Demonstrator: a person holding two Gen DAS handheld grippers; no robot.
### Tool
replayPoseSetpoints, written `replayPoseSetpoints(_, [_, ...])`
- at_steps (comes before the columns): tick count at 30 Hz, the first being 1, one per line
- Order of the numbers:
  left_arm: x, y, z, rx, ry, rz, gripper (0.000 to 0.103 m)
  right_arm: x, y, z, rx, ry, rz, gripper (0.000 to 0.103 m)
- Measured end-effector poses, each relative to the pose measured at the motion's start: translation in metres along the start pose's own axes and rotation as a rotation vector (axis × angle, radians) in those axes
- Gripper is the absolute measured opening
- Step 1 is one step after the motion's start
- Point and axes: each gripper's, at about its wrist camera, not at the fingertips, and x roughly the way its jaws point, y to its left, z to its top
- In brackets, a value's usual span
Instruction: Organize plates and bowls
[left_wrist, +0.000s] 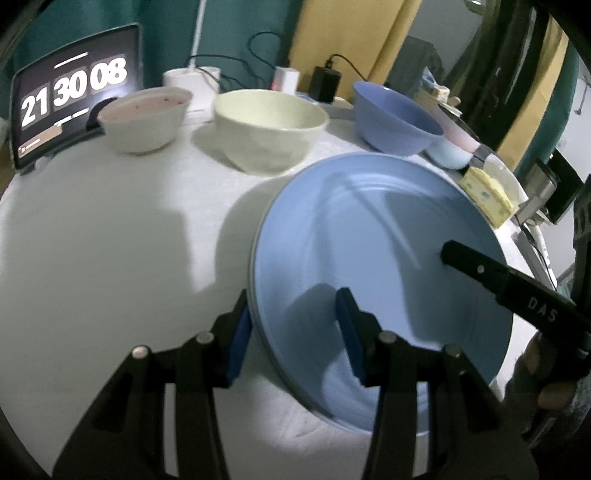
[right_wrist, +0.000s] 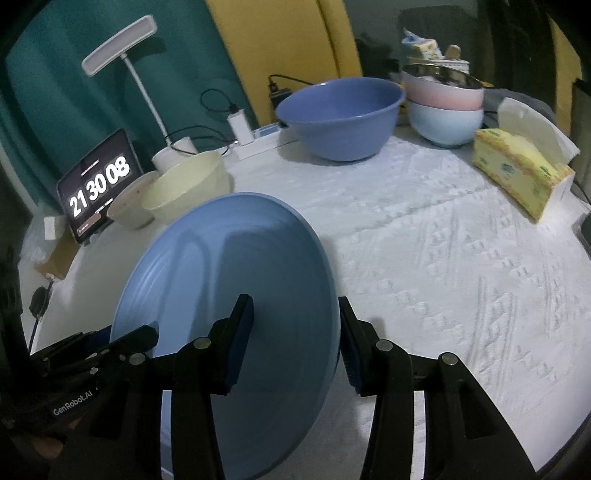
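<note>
A large blue plate (left_wrist: 369, 229) (right_wrist: 240, 258) hangs tilted above the white-clothed table (right_wrist: 443, 258), casting a shadow on it. My left gripper (left_wrist: 293, 325) straddles the plate's left rim, one pad under it and one on its upper face, shut on it. My right gripper (right_wrist: 295, 325) clamps the opposite rim the same way. In the left wrist view, one right fingertip (left_wrist: 461, 258) lies on the plate. The left gripper's fingers (right_wrist: 129, 339) show at the plate's lower left in the right wrist view.
At the back stand a pinkish-white bowl (left_wrist: 144, 118), a cream bowl (left_wrist: 269, 129) and a big blue bowl (right_wrist: 340, 118). A pink bowl (right_wrist: 443, 92) sits stacked in a light blue bowl (right_wrist: 443, 125). A yellow tissue pack (right_wrist: 517, 170), tablet clock (left_wrist: 70, 99), lamp (right_wrist: 118, 40) and cables line the edges.
</note>
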Motion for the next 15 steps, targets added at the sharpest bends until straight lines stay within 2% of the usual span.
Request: replayPoseSetpoints(15, [-0.026, 0.068, -0.012, -0.081, -0.031, 0.052, 0.046, 0.021, 0.071, -0.006, -0.077, 0.032, 0.038, 0.047])
